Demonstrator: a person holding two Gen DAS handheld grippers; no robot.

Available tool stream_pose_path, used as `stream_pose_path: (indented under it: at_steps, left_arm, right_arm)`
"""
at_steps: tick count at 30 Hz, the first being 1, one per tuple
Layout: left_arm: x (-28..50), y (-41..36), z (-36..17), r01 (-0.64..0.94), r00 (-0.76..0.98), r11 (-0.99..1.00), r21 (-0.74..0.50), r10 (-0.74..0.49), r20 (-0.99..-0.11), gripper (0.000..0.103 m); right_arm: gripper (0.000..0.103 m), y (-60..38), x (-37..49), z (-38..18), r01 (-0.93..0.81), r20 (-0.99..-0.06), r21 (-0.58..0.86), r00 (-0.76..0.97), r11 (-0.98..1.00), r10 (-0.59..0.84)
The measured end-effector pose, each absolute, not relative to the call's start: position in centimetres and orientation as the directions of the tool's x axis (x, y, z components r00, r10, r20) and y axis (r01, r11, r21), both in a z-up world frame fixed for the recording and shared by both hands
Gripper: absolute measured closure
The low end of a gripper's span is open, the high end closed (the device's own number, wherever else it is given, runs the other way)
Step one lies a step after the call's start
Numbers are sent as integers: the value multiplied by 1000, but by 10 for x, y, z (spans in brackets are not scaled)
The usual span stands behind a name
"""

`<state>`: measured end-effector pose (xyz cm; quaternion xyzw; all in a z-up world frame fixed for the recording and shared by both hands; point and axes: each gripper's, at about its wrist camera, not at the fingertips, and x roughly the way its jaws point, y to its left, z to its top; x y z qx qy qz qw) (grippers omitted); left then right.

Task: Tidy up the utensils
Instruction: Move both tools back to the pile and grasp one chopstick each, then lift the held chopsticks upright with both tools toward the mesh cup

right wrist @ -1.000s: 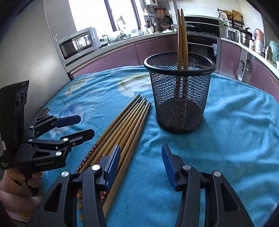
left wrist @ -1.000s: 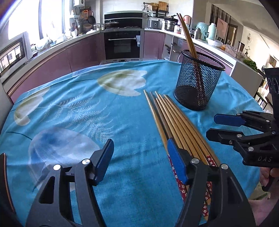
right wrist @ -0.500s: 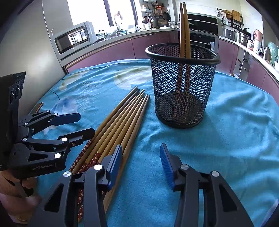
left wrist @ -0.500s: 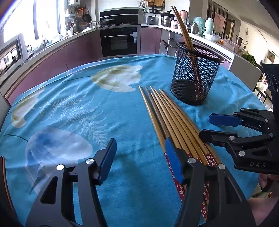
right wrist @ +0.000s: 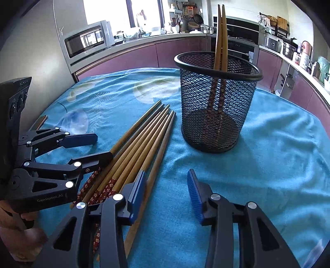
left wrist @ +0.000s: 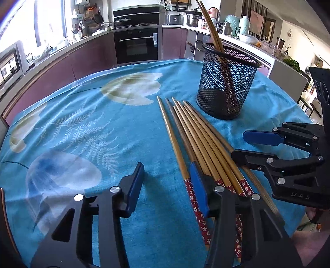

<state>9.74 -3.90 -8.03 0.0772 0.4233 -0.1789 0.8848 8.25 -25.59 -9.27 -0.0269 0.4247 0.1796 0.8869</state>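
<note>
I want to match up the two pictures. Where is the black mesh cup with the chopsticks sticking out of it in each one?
Left wrist view: the black mesh cup stands upper right of centre, beyond the tips of the loose chopsticks.
Right wrist view: the cup stands just right of centre, to the right of the loose chopsticks.
Shared landmark: the built-in oven on the far kitchen wall.

Kitchen. Far side: curved counter (left wrist: 61, 47) with mauve cabinets (left wrist: 90, 55), built-in black oven (left wrist: 136, 46). Microwave (right wrist: 86, 41) far left. Bright daylight through windows (right wrist: 107, 10).
</note>
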Motion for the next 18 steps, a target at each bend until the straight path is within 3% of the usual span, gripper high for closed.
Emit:
stream_pose_path:
  at_steps: [6, 12, 18]
  left_arm:
    - [102, -37, -81, 368, 574, 929, -33, -255, -778, 67]
    - [103, -30, -80, 356, 557, 931, -81, -281, -782, 93]
    - [99, -27, -81, 358, 557, 931, -77, -279, -782, 93]
  right_arm:
    - [74, -252, 86, -93, -339, -763, 82, 584, 937, 278]
    - [93, -261, 89, -92, -332, -766, 126, 566, 935, 304]
    - [95, -268, 89, -92, -326, -774, 128, 558, 937, 300]
